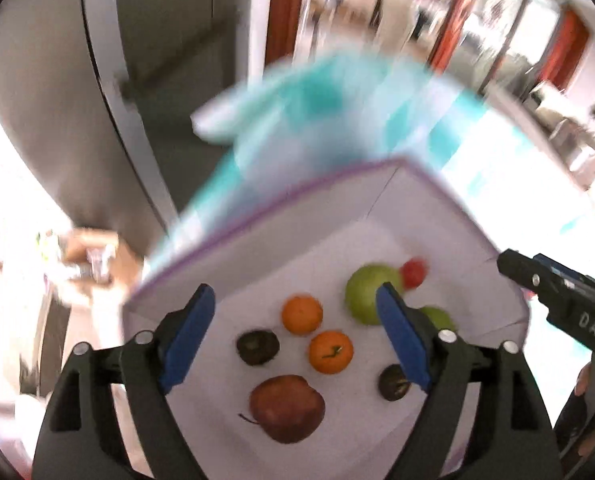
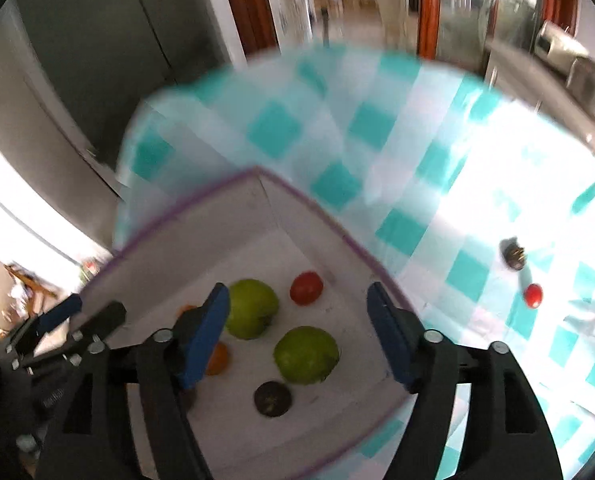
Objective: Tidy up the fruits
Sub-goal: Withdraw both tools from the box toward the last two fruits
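A white box with a purple rim (image 1: 257, 216) (image 2: 185, 208) holds several fruits. In the left wrist view I see two oranges (image 1: 302, 314) (image 1: 331, 351), a red apple (image 1: 287, 408), a green apple (image 1: 363, 294), a small red fruit (image 1: 414, 273) and two dark fruits (image 1: 257, 346). The right wrist view shows two green apples (image 2: 253, 309) (image 2: 306, 355), a red fruit (image 2: 306, 288) and a dark fruit (image 2: 272, 398) in the box. My left gripper (image 1: 297, 336) and right gripper (image 2: 299, 334) are both open and empty above the box.
The box stands on a table with a teal and white checked cloth (image 2: 377, 152). A small red fruit (image 2: 533, 295) and a dark fruit (image 2: 513, 255) lie on the cloth to the right. Grey cabinets (image 2: 97, 40) stand behind on the left.
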A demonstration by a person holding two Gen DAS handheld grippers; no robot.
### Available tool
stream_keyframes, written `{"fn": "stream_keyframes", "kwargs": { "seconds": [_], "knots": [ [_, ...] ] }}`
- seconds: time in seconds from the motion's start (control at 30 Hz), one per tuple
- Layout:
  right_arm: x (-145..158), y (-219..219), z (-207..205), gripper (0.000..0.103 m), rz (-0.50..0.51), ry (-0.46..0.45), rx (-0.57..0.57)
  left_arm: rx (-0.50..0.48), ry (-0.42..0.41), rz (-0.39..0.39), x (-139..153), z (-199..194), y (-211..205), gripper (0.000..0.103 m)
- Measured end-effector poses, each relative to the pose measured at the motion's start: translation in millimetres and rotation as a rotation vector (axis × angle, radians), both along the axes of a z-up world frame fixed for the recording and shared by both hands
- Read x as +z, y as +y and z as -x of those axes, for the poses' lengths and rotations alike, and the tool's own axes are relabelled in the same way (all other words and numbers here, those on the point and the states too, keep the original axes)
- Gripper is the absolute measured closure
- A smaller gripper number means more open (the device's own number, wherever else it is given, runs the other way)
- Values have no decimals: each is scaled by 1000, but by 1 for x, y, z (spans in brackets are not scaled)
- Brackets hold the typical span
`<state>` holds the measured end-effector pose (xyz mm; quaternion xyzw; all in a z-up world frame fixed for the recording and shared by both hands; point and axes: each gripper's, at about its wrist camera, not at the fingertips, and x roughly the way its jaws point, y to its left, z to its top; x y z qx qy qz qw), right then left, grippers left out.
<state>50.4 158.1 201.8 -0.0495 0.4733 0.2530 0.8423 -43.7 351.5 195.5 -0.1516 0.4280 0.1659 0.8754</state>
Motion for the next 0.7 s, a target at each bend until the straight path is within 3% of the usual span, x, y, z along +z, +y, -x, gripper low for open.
{"fn": "stream_keyframes", "kwargs": {
  "seconds": [0.1,0.23,0.37,0.47,0.6,0.7],
  "knots": [
    [31,-34,44,20,-44,-126,2,-43,-142,-101,45,33,-24,2],
    [45,-79,94,16,-47,-242,-47,-110,-256,-183,76,76,-63,2],
    [38,-133,129,16,-36,-240,-172,-197,-295,-229,85,109,-110,2],
    [22,-162,143,16,28,-189,-241,-298,-259,-234,77,124,-147,2],
    [-1,-195,147,16,117,-156,-332,-478,-128,-236,45,133,-203,2],
    [-15,-221,141,16,105,-140,-395,-579,-57,-260,24,135,-232,2]
  ]
}}
